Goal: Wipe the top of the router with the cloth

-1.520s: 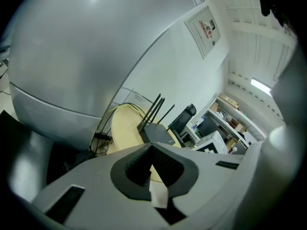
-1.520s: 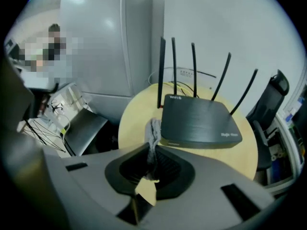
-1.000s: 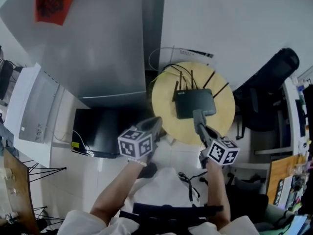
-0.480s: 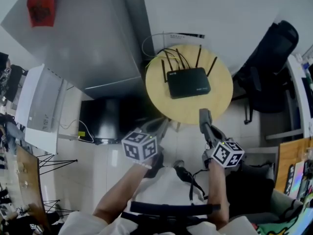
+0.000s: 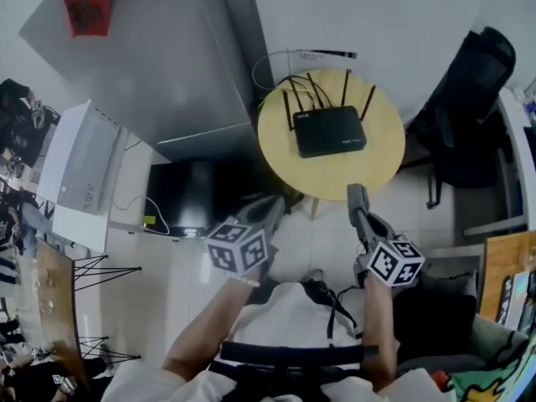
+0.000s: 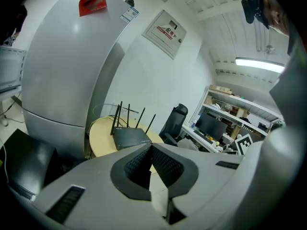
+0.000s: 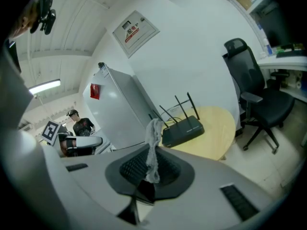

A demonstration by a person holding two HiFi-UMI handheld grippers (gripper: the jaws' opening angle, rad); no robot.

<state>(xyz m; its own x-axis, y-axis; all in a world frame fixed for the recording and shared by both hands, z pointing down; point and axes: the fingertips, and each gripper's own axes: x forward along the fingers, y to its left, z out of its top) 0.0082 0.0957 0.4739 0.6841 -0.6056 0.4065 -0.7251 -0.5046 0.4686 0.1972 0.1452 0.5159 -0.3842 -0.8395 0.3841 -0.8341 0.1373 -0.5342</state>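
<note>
Your right gripper [image 7: 152, 169] pinches the cloth [image 7: 153, 150], a limp, light strip; grip it near the middle. Your left gripper [image 6: 149, 166] is pressed together, empty. The router [image 5: 329, 131], probably light and slide-prone, sits upper centre on the smooth round table [image 5: 378, 167], between the fridge [image 5: 167, 74] and the chair [image 5: 469, 99].

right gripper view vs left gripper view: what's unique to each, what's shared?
Only right gripper view: the cloth pinched in the jaws of the right gripper; a person in black behind. Only left gripper view: shelves and a monitor; the left gripper with jaws together, nothing between. Both: the router on the round table, the office chair, the grey fridge.
</note>
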